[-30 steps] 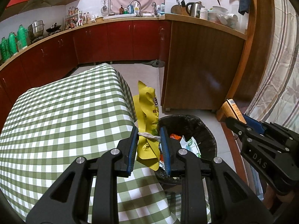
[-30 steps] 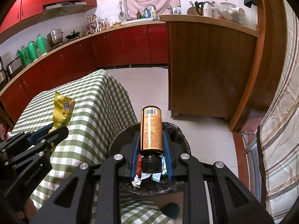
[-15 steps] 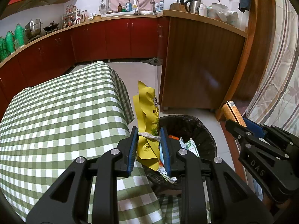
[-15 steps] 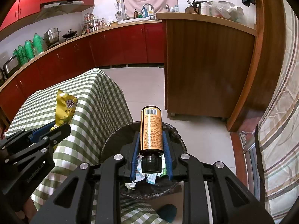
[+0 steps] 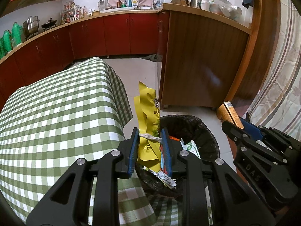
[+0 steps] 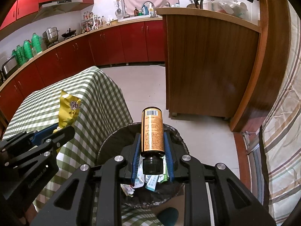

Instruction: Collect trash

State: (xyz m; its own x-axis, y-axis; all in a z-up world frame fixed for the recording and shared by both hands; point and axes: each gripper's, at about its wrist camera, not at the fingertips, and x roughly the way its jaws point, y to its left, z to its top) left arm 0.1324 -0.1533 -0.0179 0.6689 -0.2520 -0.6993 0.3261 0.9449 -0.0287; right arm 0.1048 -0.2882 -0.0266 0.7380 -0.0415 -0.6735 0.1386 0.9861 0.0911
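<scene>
My left gripper (image 5: 150, 141) is shut on a crumpled yellow snack bag (image 5: 147, 116), which stands up between the blue pads at the rim of a black-lined trash bin (image 5: 205, 131). My right gripper (image 6: 152, 146) is shut on an orange bottle (image 6: 152, 130) with a black cap, held bottom-forward above the same trash bin (image 6: 112, 141). Wrappers and paper lie inside the bin. The right gripper with the bottle (image 5: 230, 114) shows at the right of the left wrist view, and the yellow bag (image 6: 68, 109) shows at the left of the right wrist view.
A table with a green checked cloth (image 5: 56, 116) stands left of the bin. A wooden counter unit (image 5: 203, 66) rises behind the bin, with red kitchen cabinets (image 5: 84, 35) beyond. A striped curtain (image 6: 282, 131) hangs at the right. Tiled floor (image 6: 146, 86) lies between table and counter.
Both grippers have drifted slightly forward and toward the bin, so more of its inside shows beneath them. Each keeps its hold, the left on the bag and the right on the bottle.
</scene>
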